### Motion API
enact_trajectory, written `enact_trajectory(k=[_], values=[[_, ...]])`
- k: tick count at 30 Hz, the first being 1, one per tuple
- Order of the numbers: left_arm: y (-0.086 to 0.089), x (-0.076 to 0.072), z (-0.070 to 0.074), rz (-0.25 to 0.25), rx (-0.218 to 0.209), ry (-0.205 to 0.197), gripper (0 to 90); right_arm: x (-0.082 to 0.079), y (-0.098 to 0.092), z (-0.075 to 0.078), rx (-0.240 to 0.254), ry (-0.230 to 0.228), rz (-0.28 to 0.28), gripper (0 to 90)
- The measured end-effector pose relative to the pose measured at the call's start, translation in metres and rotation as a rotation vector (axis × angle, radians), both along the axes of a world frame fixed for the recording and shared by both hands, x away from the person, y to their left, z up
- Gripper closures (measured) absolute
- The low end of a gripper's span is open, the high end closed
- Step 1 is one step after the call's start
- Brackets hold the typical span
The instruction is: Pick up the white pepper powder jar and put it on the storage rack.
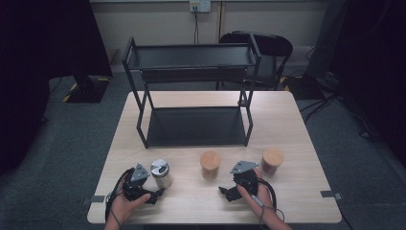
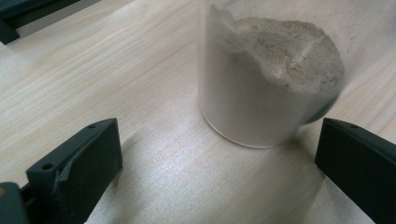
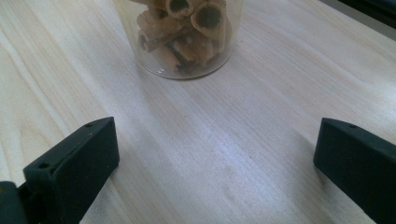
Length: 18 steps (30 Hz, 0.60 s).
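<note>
Both tongs gape: left tongs (image 2: 217,154) near powder jar (image 2: 268,79) (nothing between), right tongs (image 3: 215,154) facing pasta jar (image 3: 180,35).

Clear jar (image 2: 271,79) of pale powder sits on the wood table (image 2: 116,74), just ahead of wide-open black jaws.

Light wooden table (image 1: 297,124) stands on grey carpet floor (image 1: 72,139). Black two-tier metal shelf rack (image 1: 194,72) occupies the table's 12 o'clock half. Black chair (image 1: 273,48) behind it at 1 o'clock. Beige wall (image 1: 158,19) carries a socket (image 1: 199,5) with cable at 12 o'clock. Room corners dark.
</note>
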<state>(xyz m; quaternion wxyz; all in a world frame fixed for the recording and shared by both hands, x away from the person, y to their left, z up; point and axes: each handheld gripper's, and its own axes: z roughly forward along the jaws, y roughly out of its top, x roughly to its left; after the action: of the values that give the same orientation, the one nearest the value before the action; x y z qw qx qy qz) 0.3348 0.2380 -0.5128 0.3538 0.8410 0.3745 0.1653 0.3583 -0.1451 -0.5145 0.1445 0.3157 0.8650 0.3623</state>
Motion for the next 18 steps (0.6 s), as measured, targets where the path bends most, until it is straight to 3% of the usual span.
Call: enact_trajectory(k=[8, 18], values=[[0.004, 0.0001, 0.001, 0.018, -0.048, 0.017, 1.2, 0.0, 0.0, 0.0, 0.0, 0.0, 0.0, 0.0], [0.0046, 0.0009, 0.0029, 0.025, -0.069, 0.03, 1.5, 0.0, 0.0, 0.0, 0.0, 0.0, 0.0, 0.0]])
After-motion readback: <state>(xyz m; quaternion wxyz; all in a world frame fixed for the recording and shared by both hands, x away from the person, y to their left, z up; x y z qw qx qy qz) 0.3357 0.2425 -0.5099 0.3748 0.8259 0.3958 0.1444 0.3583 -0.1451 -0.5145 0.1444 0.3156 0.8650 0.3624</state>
